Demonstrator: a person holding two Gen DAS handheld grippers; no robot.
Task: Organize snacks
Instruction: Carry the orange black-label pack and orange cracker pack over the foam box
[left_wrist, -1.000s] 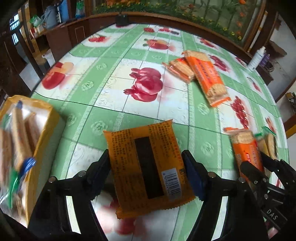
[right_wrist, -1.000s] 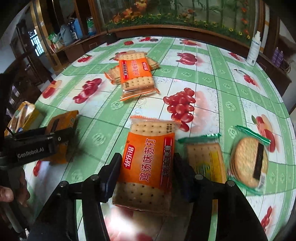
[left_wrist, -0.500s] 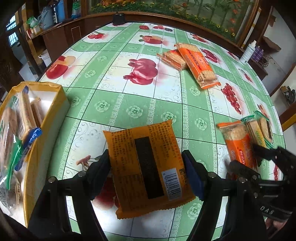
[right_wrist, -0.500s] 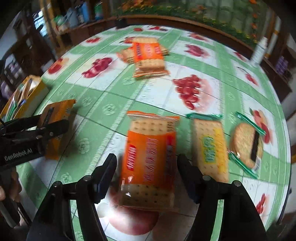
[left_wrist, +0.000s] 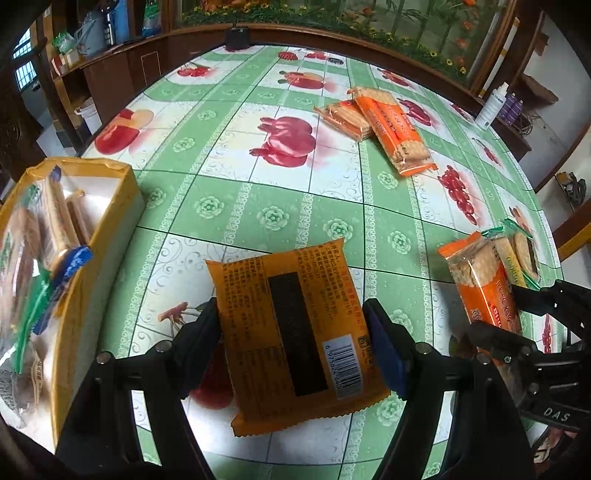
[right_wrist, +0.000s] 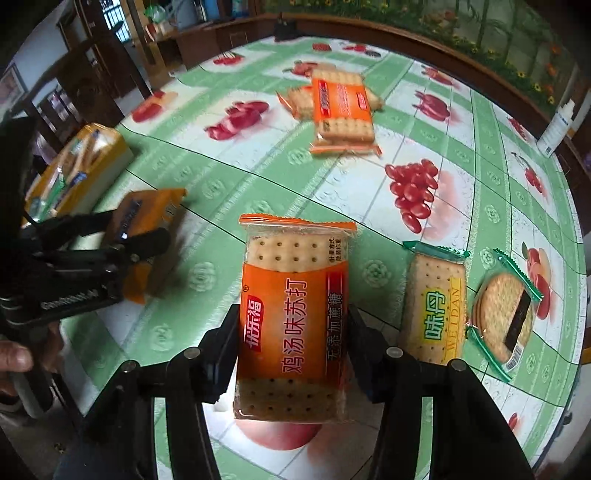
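Orange cracker pack (right_wrist: 293, 321) clamped in right fingers (right_wrist: 291, 343), amber packet (left_wrist: 295, 332) in left fingers (left_wrist: 295, 339); carry level to yellow box (left_wrist: 92, 236), far left.

Soft, even daylight, strong fisheye bending and dark corners, slight motion blur leftward in the right-wrist view.

An orange flat snack packet (left_wrist: 295, 332), back side up with a barcode, is held off the desk. An orange cracker pack (right_wrist: 293, 321) is held upright. Two more orange cracker packs (right_wrist: 340, 110) lie overlapping near the far edge. A yellow cracker pack (right_wrist: 434, 302) and a round biscuit pack (right_wrist: 504, 314) lie near the right edge.
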